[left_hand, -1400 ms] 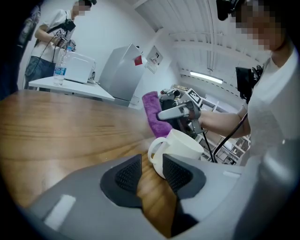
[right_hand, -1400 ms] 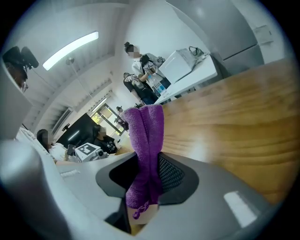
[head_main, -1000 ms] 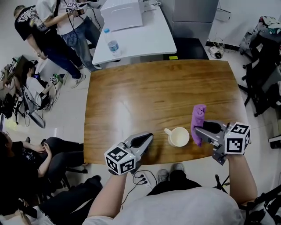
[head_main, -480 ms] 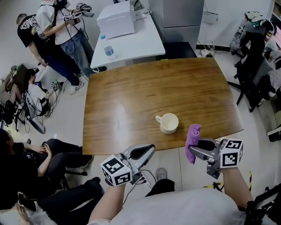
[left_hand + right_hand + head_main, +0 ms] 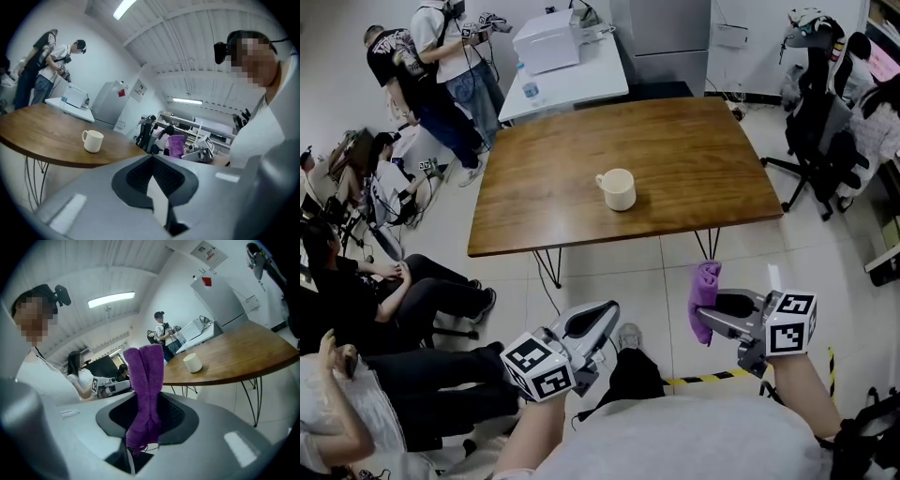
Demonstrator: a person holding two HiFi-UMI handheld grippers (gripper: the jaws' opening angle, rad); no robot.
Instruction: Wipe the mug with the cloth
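Observation:
A cream mug stands alone on the wooden table, handle to the left; it also shows in the left gripper view and the right gripper view. My right gripper is shut on a purple cloth, which sticks up between its jaws. It hangs over the floor, well short of the table's near edge. My left gripper is shut with nothing in it, also over the floor in front of the table.
A white table with a water bottle and a white box stands behind the wooden one. People stand and sit along the left side. Office chairs are at the right. Yellow-black tape marks the floor.
The view has drawn back from the table. Both grippers, earlier at the table's near edge beside the mug, are now over the floor well away from it. The cloth stays in the right gripper.

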